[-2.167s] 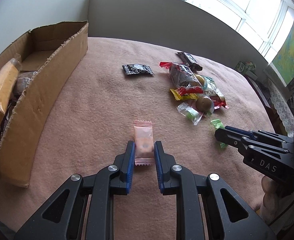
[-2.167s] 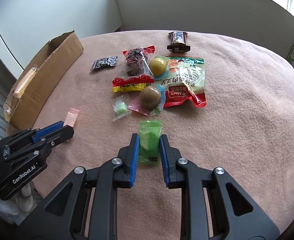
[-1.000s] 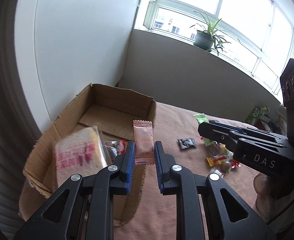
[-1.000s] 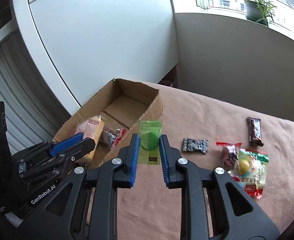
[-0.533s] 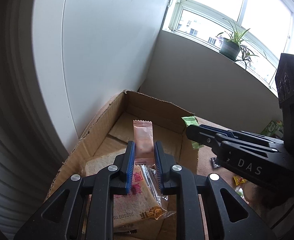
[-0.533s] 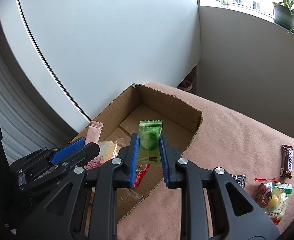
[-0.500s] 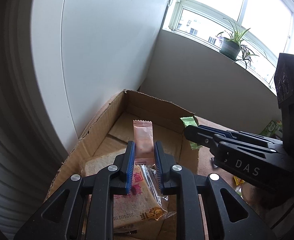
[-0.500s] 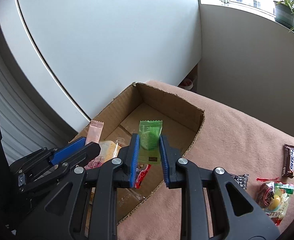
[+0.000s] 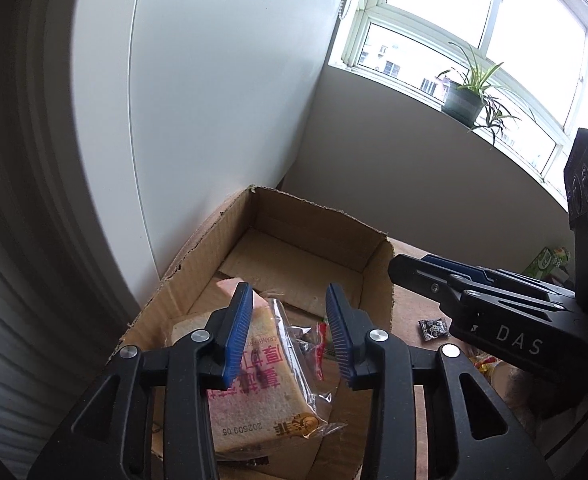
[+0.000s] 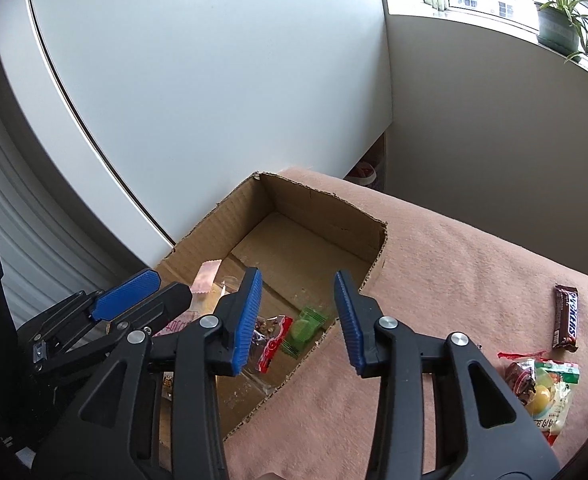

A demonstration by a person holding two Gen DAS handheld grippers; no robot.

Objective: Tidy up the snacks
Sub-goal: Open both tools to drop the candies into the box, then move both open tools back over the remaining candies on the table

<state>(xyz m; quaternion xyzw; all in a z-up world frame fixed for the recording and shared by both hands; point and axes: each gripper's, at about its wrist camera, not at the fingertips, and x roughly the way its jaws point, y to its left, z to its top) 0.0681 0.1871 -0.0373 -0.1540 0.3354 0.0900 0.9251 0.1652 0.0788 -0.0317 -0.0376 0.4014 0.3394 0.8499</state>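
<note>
My left gripper (image 9: 290, 330) is open above the cardboard box (image 9: 326, 216). The pink snack packet (image 9: 230, 286) is loose by the left finger, over a wrapped bread slice (image 9: 262, 396). It also shows in the right wrist view (image 10: 205, 277). My right gripper (image 10: 297, 316) is open above the same box (image 10: 330, 200). The green snack packet (image 10: 304, 330) is inside the box, blurred, next to a red-edged packet (image 10: 272, 338). The right gripper also shows in the left wrist view (image 9: 410, 270), and the left gripper in the right wrist view (image 10: 142, 292).
The box stands on a pink blanket (image 10: 474, 280) against a white wall (image 10: 214, 80). A chocolate bar (image 10: 566, 316) and a pile of snack bags (image 10: 542, 388) lie to the right. A small black packet (image 9: 434, 327) lies beside the box. A potted plant (image 9: 464, 100) sits on the windowsill.
Both grippers have opened. The pink packet has left the left gripper and the green packet has dropped from the right gripper into the box.
</note>
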